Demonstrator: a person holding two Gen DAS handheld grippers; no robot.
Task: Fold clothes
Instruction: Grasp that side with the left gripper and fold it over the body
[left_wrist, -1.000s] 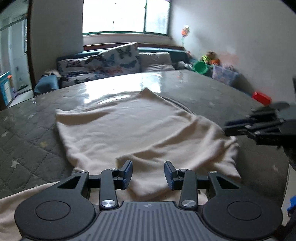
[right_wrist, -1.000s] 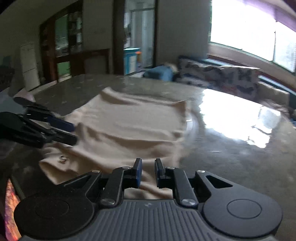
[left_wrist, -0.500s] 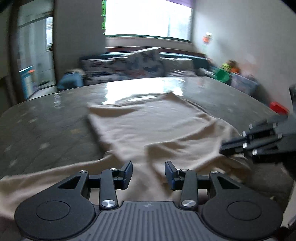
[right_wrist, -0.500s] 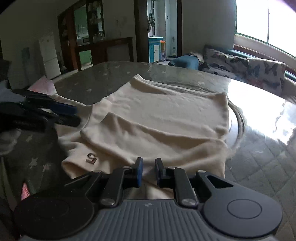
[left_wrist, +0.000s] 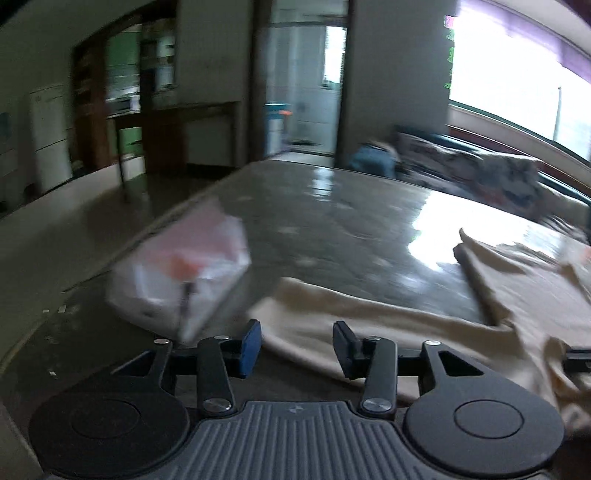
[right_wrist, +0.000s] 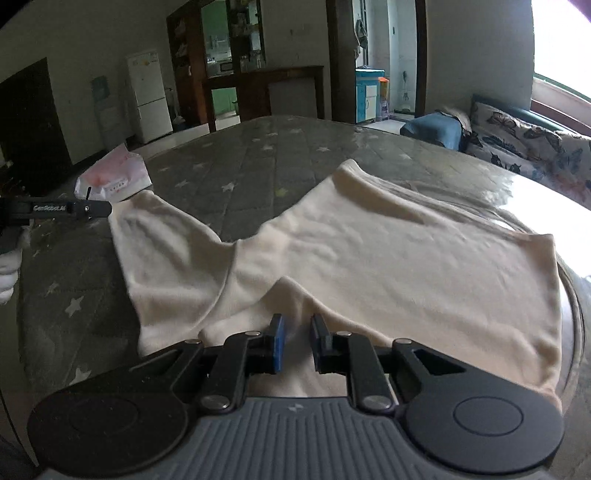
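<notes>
Right hand-held gripper (right_wrist: 296, 341): jaws slightly parted, nothing pinched, poised over the near folded edge of the cream garment (right_wrist: 388, 266). The garment lies spread on the grey star-patterned worktop (right_wrist: 258, 162), one sleeve (right_wrist: 162, 243) extended to the left. Left hand-held gripper (left_wrist: 297, 345): jaws spread wide, empty, positioned just at the sleeve's end (left_wrist: 332, 314). Beyond it, a white and pink plastic bag (left_wrist: 184, 269) rests on the worktop near its edge. A white refrigerator (right_wrist: 147, 96) stands at the far wall.
</notes>
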